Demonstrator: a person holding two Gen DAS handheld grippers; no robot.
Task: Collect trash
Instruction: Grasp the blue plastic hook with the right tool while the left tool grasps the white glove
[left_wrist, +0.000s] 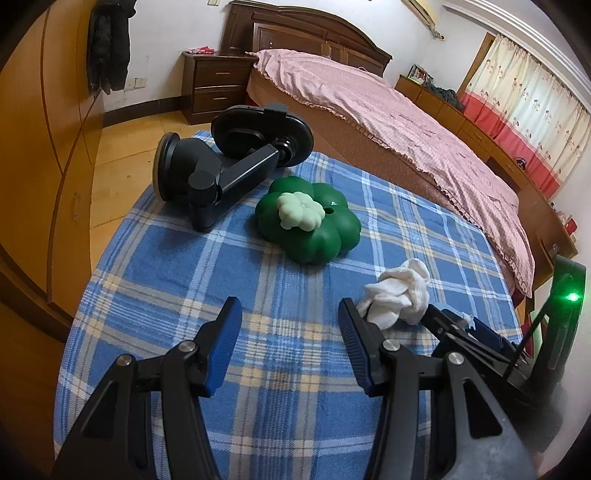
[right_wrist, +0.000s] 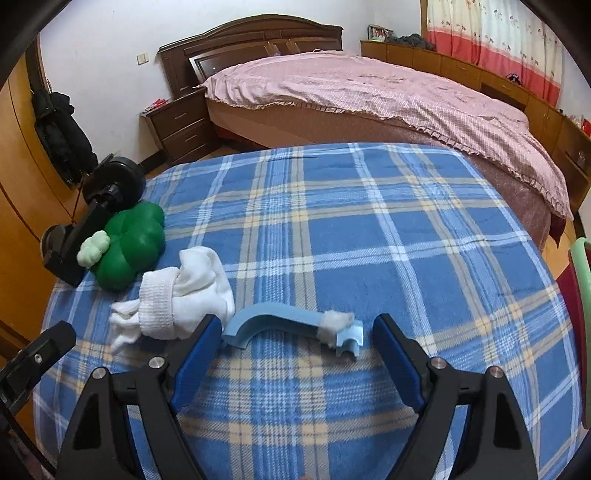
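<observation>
On a blue plaid blanket (right_wrist: 369, 229) lie a white balled sock (right_wrist: 177, 299), a light blue plastic hook piece (right_wrist: 280, 323) with a small white wad of tissue (right_wrist: 334, 320) on it, and a green clover-shaped toy (right_wrist: 129, 247). My right gripper (right_wrist: 295, 350) is open, its blue pads on either side of the blue piece, just short of it. My left gripper (left_wrist: 290, 332) is open and empty over the blanket; the sock (left_wrist: 397, 295) lies just beyond its right finger, the green toy (left_wrist: 308, 219) further ahead. The right gripper also shows in the left wrist view (left_wrist: 465, 328), by the sock.
A black suction-cup phone mount (left_wrist: 229, 162) lies at the blanket's far left, also in the right wrist view (right_wrist: 92, 214). A bed with a pink cover (right_wrist: 388, 96) stands behind. A wooden wardrobe (left_wrist: 44, 166) is on the left, a nightstand (left_wrist: 218, 85) by the headboard.
</observation>
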